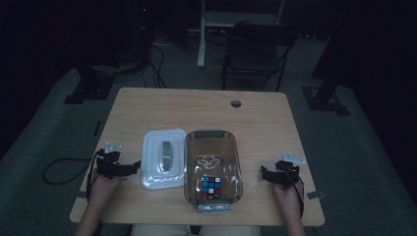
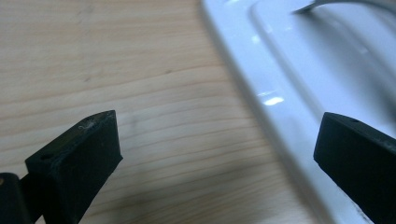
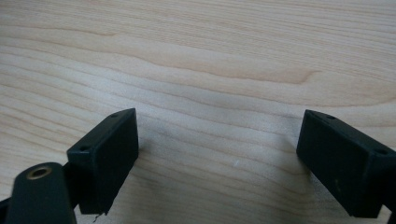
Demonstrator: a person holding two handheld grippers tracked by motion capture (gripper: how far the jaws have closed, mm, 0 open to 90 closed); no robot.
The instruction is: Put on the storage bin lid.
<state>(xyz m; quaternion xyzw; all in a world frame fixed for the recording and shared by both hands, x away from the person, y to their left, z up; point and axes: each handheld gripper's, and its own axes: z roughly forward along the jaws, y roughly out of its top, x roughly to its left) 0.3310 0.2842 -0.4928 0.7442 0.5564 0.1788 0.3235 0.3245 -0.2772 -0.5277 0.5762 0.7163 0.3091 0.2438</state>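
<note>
A clear brownish plastic box (image 1: 212,139) stands at the table's middle front with a colourful puzzle cube (image 1: 211,187) inside its near end. Its white lid (image 1: 163,158) lies flat just to the left of it, handle up. My left gripper (image 1: 135,167) rests open at the lid's left edge; in the left gripper view the lid's rim (image 2: 280,107) runs between the jaws with nothing held. My right gripper (image 1: 264,173) lies open on bare wood to the right of the box, and the right gripper view has plain tabletop (image 3: 219,93) between its jaws.
The wooden table (image 1: 196,105) has a round cable hole (image 1: 236,103) at the back. Beyond it stand a dark chair (image 1: 255,54) and a white desk leg (image 1: 201,39). Cables lie on the floor at left (image 1: 59,169).
</note>
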